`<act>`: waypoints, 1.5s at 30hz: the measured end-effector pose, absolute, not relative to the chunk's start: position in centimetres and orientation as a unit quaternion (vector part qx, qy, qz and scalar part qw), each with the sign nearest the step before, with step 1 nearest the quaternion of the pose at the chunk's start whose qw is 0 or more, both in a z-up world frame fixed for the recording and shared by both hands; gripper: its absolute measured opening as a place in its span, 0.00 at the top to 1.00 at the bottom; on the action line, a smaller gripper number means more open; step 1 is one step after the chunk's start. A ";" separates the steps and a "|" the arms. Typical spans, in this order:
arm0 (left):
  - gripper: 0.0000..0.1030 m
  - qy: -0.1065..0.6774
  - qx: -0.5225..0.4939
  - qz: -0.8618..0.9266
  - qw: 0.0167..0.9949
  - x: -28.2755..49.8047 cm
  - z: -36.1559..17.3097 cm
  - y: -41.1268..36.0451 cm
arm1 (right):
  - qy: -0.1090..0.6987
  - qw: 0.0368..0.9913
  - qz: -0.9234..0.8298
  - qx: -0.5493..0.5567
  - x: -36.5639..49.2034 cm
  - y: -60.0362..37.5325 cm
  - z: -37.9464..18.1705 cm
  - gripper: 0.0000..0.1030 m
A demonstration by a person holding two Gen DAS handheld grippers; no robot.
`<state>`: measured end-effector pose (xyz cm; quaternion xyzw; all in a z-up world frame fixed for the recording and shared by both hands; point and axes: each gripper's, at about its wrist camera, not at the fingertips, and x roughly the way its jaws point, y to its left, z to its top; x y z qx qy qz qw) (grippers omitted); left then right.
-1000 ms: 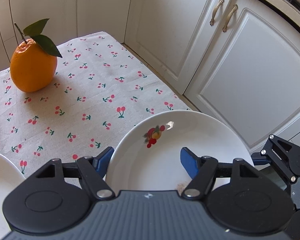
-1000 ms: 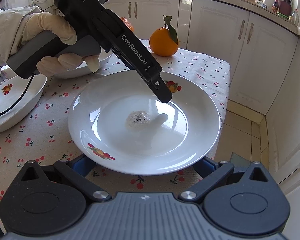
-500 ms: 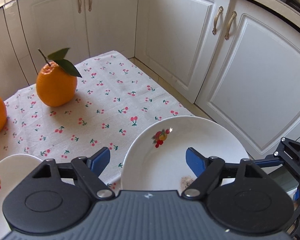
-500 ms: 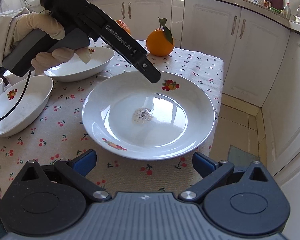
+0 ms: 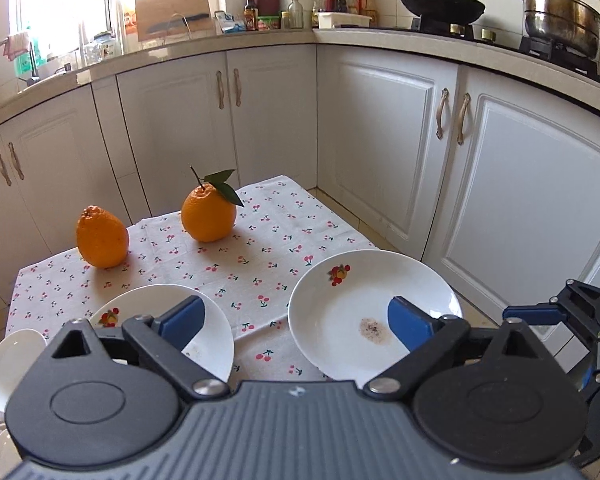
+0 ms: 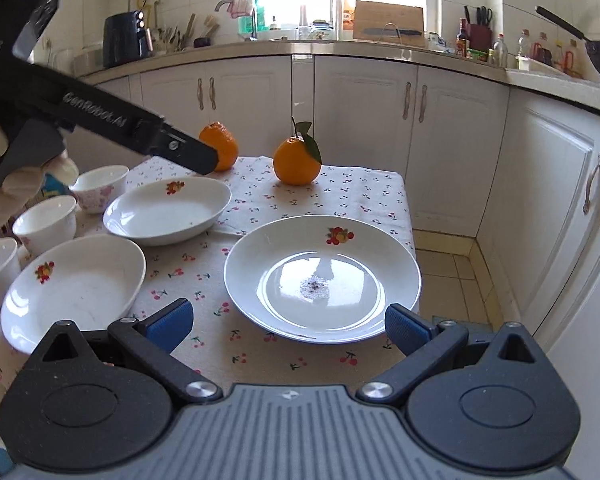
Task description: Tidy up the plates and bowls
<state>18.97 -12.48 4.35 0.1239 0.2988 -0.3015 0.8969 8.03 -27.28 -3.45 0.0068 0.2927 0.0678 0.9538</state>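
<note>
Both tongs have lifted away from the plate [image 6: 322, 276] on the surface [image 6: 260, 344]; left tongs [image 5: 296, 320] are opening, right tongs [image 6: 288, 326] stand wide, both empty, so another dish comes next.

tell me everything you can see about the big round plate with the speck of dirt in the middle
The plate is white, glossy, ceramic-looking, round and shallow with a raised rim. A small fruit print sits on its far rim, and a grey speckled smudge marks the centre. It lies flat on the cherry-print tablecloth near the table's right edge, apart from the bowls. Nothing touches it besides the cloth; no gripper holds it.
</note>
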 end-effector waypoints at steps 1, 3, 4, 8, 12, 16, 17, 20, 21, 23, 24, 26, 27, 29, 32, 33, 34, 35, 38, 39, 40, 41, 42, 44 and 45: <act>0.04 0.290 0.124 -0.298 0.901 18.0 4.5 -12.0 | 0.292 0.954 0.072 0.015 7.8 -27.2 -3.3 0.00; 0.04 0.274 0.132 -0.291 0.907 16.3 4.6 -11.3 | 0.290 0.954 0.072 0.011 7.6 -26.7 -3.2 0.00; 0.04 0.268 0.137 -0.285 0.910 15.4 4.5 -11.0 | 0.289 0.955 0.069 0.005 7.4 -26.4 -3.3 0.00; 0.04 0.265 0.132 -0.274 0.915 12.5 3.5 -9.5 | 0.293 0.953 0.071 -0.001 6.8 -25.5 -3.6 0.00; 0.04 0.257 0.143 -0.245 0.924 9.6 1.9 -8.0 | 0.302 0.950 0.083 -0.007 6.5 -24.4 -4.1 0.00; 0.04 0.248 0.163 -0.213 0.931 7.1 0.4 -6.2 | 0.307 0.947 0.097 -0.018 6.1 -23.4 -4.3 0.00; 0.04 0.252 0.161 -0.209 0.931 6.8 0.1 -5.6 | 0.307 0.946 0.100 -0.019 5.9 -23.2 -4.3 0.00; 0.04 0.262 0.158 -0.203 0.930 6.0 -0.7 -3.8 | 0.312 0.944 0.108 -0.023 5.6 -22.6 -4.4 0.00; 0.04 0.264 0.157 -0.200 0.931 5.7 -1.0 -3.1 | 0.314 0.943 0.109 -0.025 5.6 -22.4 -4.5 0.00; 0.04 0.270 0.151 -0.198 0.930 5.3 -1.4 -1.9 | 0.318 0.941 0.110 -0.030 5.7 -21.9 -4.7 0.00; 0.04 0.274 0.146 -0.200 0.929 5.1 -1.6 -1.3 | 0.319 0.941 0.112 -0.031 5.7 -21.7 -4.8 0.00; 0.04 0.284 0.143 -0.211 0.924 4.6 -2.1 -0.6 | 0.320 0.940 0.114 -0.029 5.9 -21.2 -4.8 0.00; 0.04 0.292 0.145 -0.214 0.921 4.5 -2.5 -0.3 | 0.321 0.940 0.114 -0.026 6.0 -21.0 -4.9 0.00; 0.04 0.310 0.153 -0.219 0.912 4.4 -3.4 0.1 | 0.321 0.940 0.114 -0.022 6.1 -20.7 -4.8 0.00; 0.04 0.330 0.155 -0.219 0.905 4.4 -4.5 0.5 | 0.322 0.939 0.119 -0.025 6.1 -20.1 -4.6 0.00; 0.04 0.335 0.154 -0.219 0.903 4.5 -4.9 0.5 | 0.321 0.939 0.119 -0.029 6.1 -19.9 -4.6 0.00; 0.04 0.342 0.150 -0.216 0.902 4.6 -5.2 0.6 | 0.322 0.939 0.119 -0.034 6.1 -19.7 -4.6 0.00; 0.04 0.348 0.147 -0.213 0.901 4.8 -5.5 0.6 | 0.322 0.938 0.119 -0.039 6.2 -19.5 -4.5 0.00; 0.04 0.358 0.139 -0.204 0.900 5.2 -6.1 0.3 | 0.322 0.938 0.122 -0.050 6.3 -19.3 -4.3 0.00; 0.04 0.362 0.136 -0.202 0.900 5.4 -6.2 0.2 | 0.322 0.937 0.124 -0.051 6.4 -19.3 -4.3 0.00; 0.04 0.365 0.132 -0.200 0.900 5.5 -6.3 0.1 | 0.322 0.936 0.128 -0.054 6.5 -19.3 -4.3 0.00; 0.04 0.369 0.129 -0.197 0.899 5.7 -6.4 0.0 | 0.322 0.936 0.131 -0.057 6.6 -19.3 -4.3 0.00; 0.04 0.373 0.127 -0.197 0.898 5.8 -6.6 -0.1 | 0.323 0.935 0.135 -0.061 6.8 -19.3 -4.3 0.00; 0.04 0.382 0.127 -0.192 0.895 6.1 -6.9 -0.4 | 0.327 0.932 0.143 -0.064 7.2 -19.4 -4.5 0.00; 0.04 0.386 0.128 -0.189 0.894 6.3 -7.0 -0.6 | 0.330 0.930 0.148 -0.065 7.4 -19.4 -4.6 0.00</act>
